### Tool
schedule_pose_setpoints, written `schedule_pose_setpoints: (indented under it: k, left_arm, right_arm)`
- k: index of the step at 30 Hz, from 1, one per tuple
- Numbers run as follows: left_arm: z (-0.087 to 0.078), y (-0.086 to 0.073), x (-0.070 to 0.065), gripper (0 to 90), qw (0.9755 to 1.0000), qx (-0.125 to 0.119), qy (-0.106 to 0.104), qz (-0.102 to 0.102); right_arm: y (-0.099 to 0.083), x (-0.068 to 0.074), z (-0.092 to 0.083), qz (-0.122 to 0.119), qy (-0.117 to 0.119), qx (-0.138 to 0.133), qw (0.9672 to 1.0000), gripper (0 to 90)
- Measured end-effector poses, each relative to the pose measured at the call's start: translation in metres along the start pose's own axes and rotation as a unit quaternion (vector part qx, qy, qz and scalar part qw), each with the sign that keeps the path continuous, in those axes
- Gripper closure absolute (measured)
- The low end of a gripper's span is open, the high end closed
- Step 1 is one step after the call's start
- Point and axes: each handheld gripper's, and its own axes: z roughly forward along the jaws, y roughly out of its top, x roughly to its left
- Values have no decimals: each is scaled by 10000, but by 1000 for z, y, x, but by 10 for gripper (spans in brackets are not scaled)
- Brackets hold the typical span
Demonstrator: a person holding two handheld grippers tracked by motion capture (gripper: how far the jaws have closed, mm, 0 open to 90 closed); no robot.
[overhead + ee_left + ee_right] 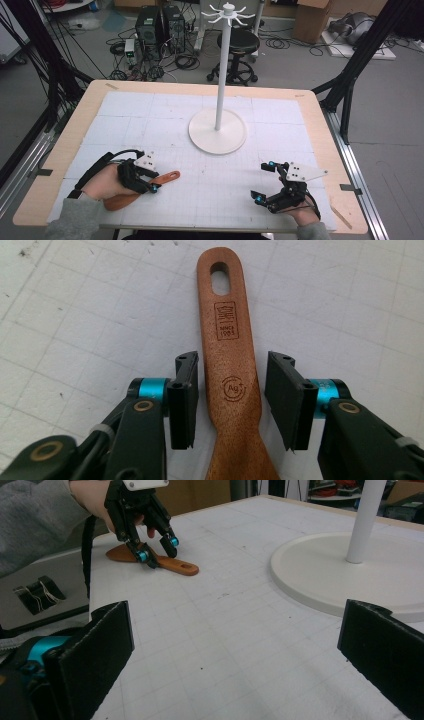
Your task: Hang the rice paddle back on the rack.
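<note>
A brown wooden spatula (162, 178) lies flat on the white gridded mat at the front left, its handle with the hanging hole pointing right. My left gripper (150, 181) reaches down over the handle. In the left gripper view the two pads stand on either side of the handle (230, 365) with a thin gap at each, so the gripper is open. My right gripper (264, 181) rests at the front right, open wide with nothing between its pads (380, 650). From there the left gripper (157, 550) and the spatula (175, 566) show farther off.
A white stand with a round base (217, 132), a tall pole and hooks at its top (228, 12) stands at the table's middle. The wooden table edge (60, 150) frames the mat. Beyond the table, a stool (240, 45) and computer boxes (160, 25) sit on the floor.
</note>
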Motion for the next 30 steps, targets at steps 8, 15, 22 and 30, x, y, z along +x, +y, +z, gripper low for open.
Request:
schedule_pose_setpoints:
  k: [8,15,22,30]
  left_arm:
    - [0,0,0,639,10000,-5,11,-23]
    - [0,0,-1,643,10000,-18,49,38]
    - [-1,-1,-4,650,9999,-87,115,74]
    - [-10,-8,-3,651,9992,-359,165,-109]
  right_arm:
    - [-1,1,-1,20,-45,29,10000,0]
    - [0,2,-1,-56,-45,26,10000,0]
    - [1,1,1,-35,-12,46,10000,0]
    - [3,-1,5,-67,3,28,10000,0]
